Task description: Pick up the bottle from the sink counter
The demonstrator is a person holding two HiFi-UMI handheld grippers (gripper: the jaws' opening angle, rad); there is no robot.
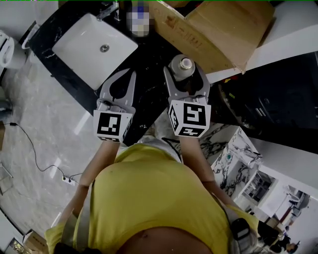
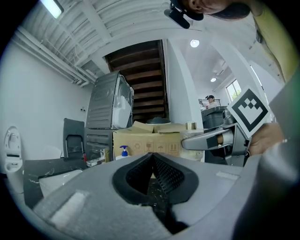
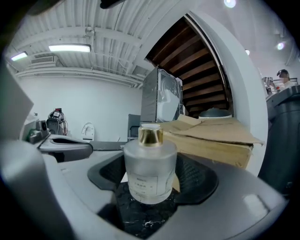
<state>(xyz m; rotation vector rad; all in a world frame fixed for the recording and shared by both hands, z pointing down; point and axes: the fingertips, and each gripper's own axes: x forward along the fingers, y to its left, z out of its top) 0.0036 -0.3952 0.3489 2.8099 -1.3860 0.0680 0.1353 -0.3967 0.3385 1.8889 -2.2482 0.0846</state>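
A frosted glass bottle (image 3: 150, 171) with a gold cap stands upright on the black marble sink counter (image 1: 149, 54). My right gripper (image 3: 152, 176) is open, one jaw on each side of the bottle with a small gap to each pad. From the head view the bottle (image 1: 183, 67) sits between the right gripper's (image 1: 185, 75) fingers. My left gripper (image 1: 124, 77) hovers over the counter just left of it, between the bottle and the basin. Its pads meet with nothing between them, so the left gripper (image 2: 152, 157) is shut and empty.
A white sink basin (image 1: 94, 42) with a faucet (image 1: 107, 10) lies at the counter's left. A large cardboard box (image 1: 213, 30) stands right behind the bottle. A blue pump bottle (image 2: 123, 151) stands near the faucet. The counter's front edge drops to a marble floor (image 1: 35, 109).
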